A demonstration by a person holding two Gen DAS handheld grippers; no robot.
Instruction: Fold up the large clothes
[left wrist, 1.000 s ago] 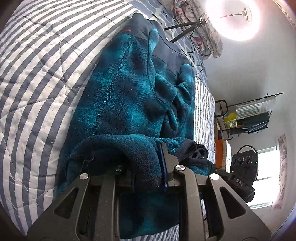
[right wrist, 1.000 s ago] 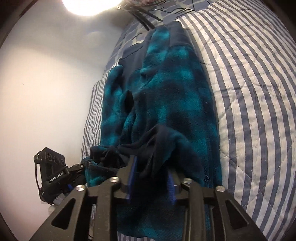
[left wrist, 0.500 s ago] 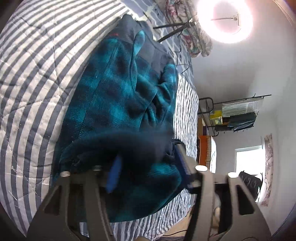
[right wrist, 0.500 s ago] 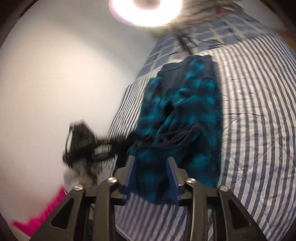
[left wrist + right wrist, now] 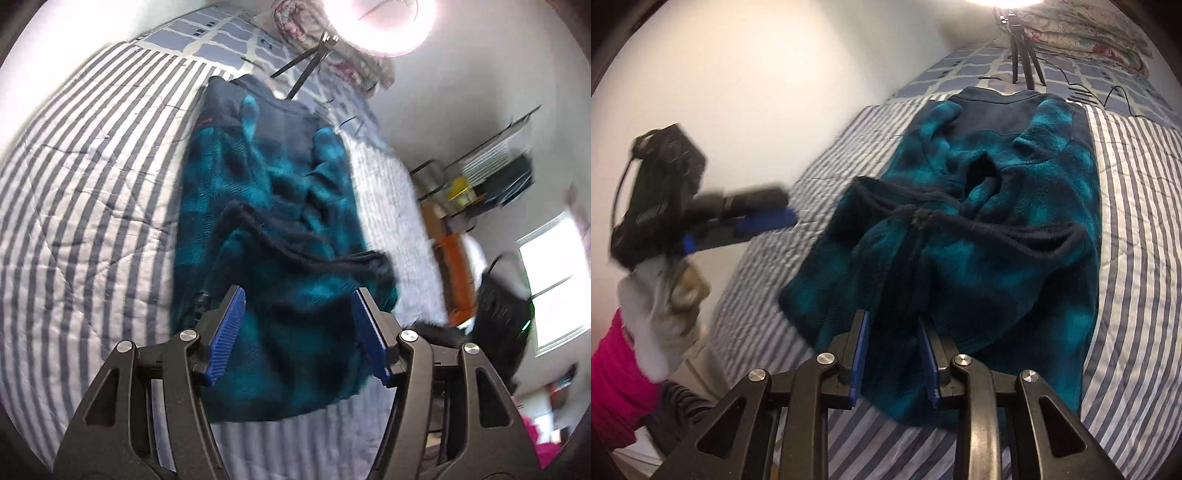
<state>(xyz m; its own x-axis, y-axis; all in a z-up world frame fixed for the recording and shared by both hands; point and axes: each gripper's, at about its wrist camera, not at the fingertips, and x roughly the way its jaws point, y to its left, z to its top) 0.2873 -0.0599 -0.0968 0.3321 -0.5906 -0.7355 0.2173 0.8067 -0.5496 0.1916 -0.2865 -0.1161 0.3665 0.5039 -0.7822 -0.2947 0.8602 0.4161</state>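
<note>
The left gripper [image 5: 297, 332] is released and empty; the right gripper [image 5: 894, 354] is empty, fingers closing. Next, grasp the fleece jacket [image 5: 997, 229] by its near hem, beyond both fingers, evenly.

Bare striped bed [image 5: 1137, 206] lies open on both sides of the folded fleece jacket [image 5: 997, 229]. At the bed's far end a tripod [image 5: 1023, 48] with trailing cables and a heaped quilt [image 5: 1089, 29] block passage.
</note>
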